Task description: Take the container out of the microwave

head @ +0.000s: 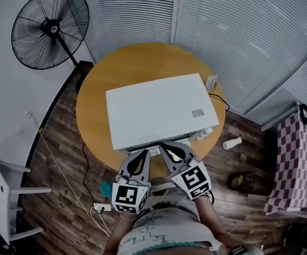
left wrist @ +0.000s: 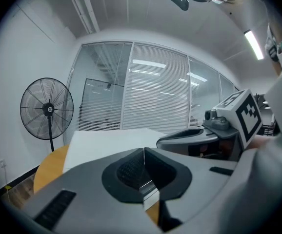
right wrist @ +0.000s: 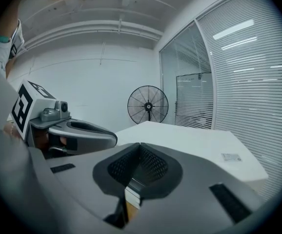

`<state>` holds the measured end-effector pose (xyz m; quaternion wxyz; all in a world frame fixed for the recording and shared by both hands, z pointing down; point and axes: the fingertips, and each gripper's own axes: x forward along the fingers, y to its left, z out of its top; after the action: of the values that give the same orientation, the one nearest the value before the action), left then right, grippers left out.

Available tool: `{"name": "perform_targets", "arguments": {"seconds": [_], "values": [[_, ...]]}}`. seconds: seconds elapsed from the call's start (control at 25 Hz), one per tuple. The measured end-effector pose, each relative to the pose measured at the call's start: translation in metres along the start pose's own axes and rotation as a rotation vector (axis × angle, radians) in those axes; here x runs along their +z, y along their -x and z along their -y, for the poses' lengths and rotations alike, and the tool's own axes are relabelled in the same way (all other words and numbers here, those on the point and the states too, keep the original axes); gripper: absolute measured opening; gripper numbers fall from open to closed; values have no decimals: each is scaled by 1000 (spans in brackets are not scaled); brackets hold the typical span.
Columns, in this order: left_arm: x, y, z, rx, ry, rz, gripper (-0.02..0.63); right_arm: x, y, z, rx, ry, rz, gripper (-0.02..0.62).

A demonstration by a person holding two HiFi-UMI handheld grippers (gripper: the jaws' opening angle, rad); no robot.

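Head view: left gripper (head: 143, 153) and right gripper (head: 164, 145) at microwave (head: 156, 110) front edge.

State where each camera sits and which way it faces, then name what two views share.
Head view: on the person's head, looking steeply down at the microwave on the table; left gripper, right gripper and torso show.
Left gripper view: on the left gripper, looking along its shut jaws over the microwave towards the fan; right gripper shows at right.
Right gripper view: on the right gripper, likewise facing the fan; left gripper shows at left.
Shared: both gripper views show fan and microwave top.
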<state>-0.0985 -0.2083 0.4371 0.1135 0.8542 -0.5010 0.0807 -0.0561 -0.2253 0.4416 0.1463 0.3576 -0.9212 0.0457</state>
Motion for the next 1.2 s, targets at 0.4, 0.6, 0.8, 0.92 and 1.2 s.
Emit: {"name": "perform_targets", "arguments": {"seconds": [0.4, 0.6, 0.8, 0.92, 1.2], "values": [[-5, 1, -1, 0, 2, -19, 15, -22, -9, -4, 26, -11, -46, -6], [-10, 3, -2, 7, 10, -35, 15, -43, -18, -4, 39, -17, -82, -6], [-15, 5, -6, 20, 15, -48, 15, -67, -31, -4, 46, 20, -121, -6], [-19, 6, -8, 31, 19, -56, 15, -78, -38, -6, 53, 27, -126, -6], [-29, 11, -12, 48, 33, -80, 15, -106, -53, -6, 71, 15, -172, -6]]}}
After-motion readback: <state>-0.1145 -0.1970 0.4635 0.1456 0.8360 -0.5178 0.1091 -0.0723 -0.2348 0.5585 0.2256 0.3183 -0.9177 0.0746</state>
